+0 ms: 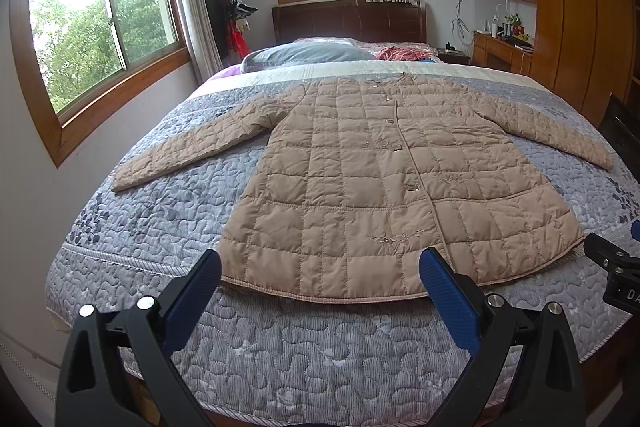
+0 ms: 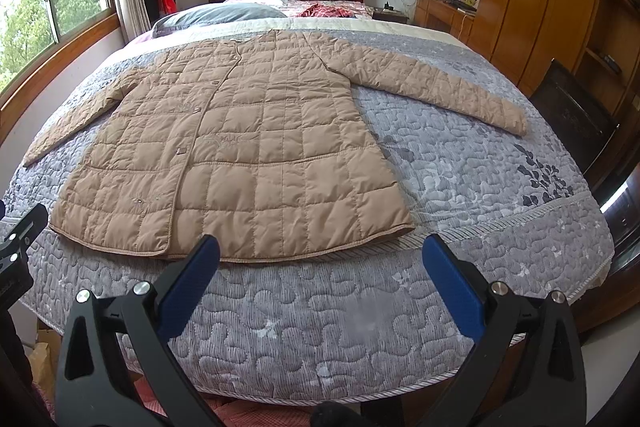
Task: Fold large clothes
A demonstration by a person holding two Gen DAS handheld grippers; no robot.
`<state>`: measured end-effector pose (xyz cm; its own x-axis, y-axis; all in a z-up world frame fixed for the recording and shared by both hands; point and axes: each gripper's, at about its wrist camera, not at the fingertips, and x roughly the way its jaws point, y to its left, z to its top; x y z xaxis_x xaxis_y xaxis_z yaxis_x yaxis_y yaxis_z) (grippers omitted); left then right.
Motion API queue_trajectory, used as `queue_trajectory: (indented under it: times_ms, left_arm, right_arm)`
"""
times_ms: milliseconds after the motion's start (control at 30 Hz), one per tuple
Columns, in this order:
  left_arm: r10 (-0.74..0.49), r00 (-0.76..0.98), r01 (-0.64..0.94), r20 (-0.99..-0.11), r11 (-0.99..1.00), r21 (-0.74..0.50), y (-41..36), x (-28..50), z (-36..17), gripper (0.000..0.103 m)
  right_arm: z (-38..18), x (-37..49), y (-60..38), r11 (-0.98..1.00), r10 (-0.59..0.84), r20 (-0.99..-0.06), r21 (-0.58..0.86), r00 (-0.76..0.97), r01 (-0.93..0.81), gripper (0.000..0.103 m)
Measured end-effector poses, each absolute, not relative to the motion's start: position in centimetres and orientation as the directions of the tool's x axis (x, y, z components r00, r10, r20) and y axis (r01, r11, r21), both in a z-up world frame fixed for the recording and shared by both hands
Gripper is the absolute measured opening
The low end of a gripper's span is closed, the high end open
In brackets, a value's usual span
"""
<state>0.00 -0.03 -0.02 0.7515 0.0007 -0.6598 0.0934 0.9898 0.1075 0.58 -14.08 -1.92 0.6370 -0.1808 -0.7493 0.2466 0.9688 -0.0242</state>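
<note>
- Tan quilted coat [image 1: 360, 179] lies flat, front up, on the grey quilted bedspread [image 1: 168, 211] of the bed; both sleeves spread out to the sides, hem toward the foot end.
- Left hand-held gripper [image 1: 320, 267]: jaws wide apart, empty, above the bedspread just short of the hem.
- Right hand-held gripper [image 2: 320, 259]: jaws wide apart, empty, near the hem's right corner.
- Grey pillow [image 1: 308, 53] and red checked cloth [image 1: 400, 53] sit by the headboard [image 1: 348, 21].

The tan quilted coat [image 1: 360, 179] lies flat, front up, buttoned, sleeves spread, on the bed.
</note>
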Motion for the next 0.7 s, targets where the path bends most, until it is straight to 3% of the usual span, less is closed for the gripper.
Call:
queue_trajectory:
  times_ms: [700]
  left_arm:
    - [0.003,0.750,0.093,-0.662,0.990,0.109,-0.04,0.03,-0.03,0.100]
  right_arm:
    - [-1.93,0.73,-13.83,0.969,-0.186,-0.748,-0.031,0.637,0.246,0.100]
